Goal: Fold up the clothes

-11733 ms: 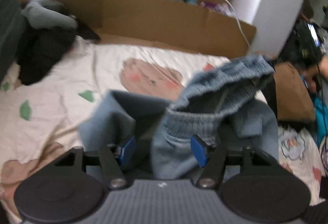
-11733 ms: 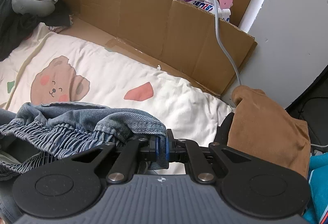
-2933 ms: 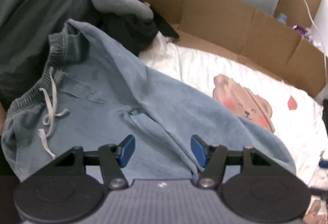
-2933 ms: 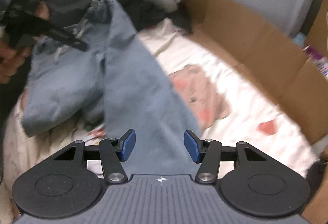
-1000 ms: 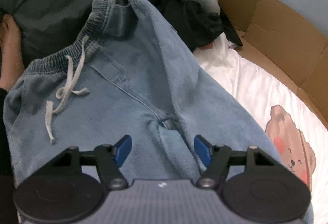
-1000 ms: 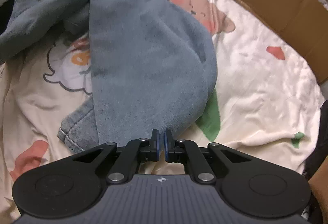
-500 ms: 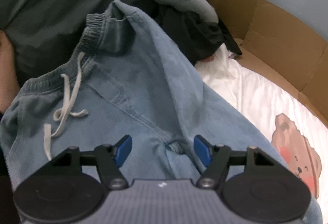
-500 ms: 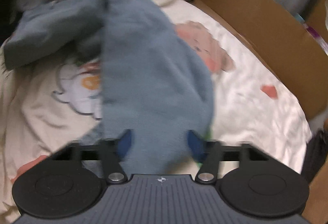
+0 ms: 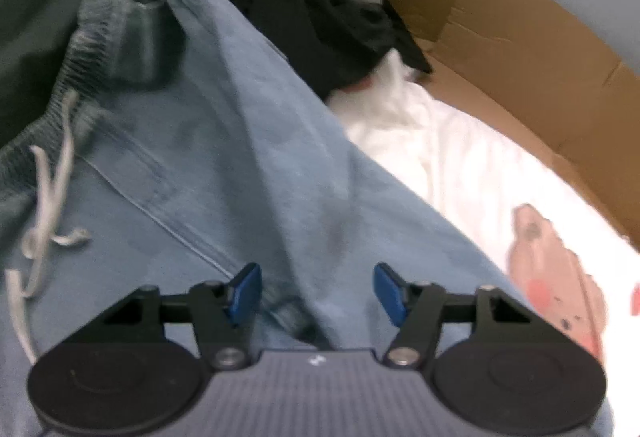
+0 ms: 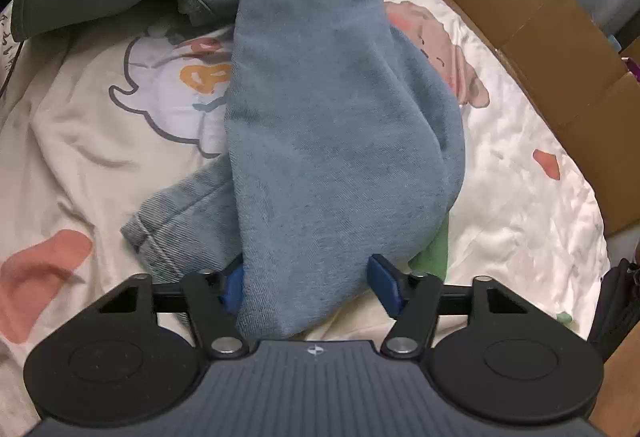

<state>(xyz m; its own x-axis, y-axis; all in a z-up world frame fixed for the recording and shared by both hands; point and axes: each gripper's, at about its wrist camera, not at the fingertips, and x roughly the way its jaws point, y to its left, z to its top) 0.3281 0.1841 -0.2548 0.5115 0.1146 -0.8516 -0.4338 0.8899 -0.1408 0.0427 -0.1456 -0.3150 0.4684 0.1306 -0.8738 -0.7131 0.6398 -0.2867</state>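
My right claw (image 10: 306,283) has its jaws apart and they have just been closing in; a leg of the jeans (image 10: 332,125) runs between the blue pads (image 10: 386,285), and I can't see them pressing it. That leg drapes away from me up the bed, with a hem (image 10: 160,233) poking out to its left on the sheet (image 10: 520,189), which carries cartoon prints. Cardboard (image 10: 540,17) lines the bed's right edge.

My left claw (image 9: 316,291) also stands apart, jaws just closing in, hovering over the crotch seam of the jeans (image 9: 248,177); a ridge of cloth rises between the pads (image 9: 390,291), not pinched as far as I can tell. Beyond lie the waistband (image 9: 76,65) and white drawstring (image 9: 48,189) to the left, then dark clothes (image 9: 332,25), the sheet (image 9: 460,165) and the cardboard (image 9: 520,37).
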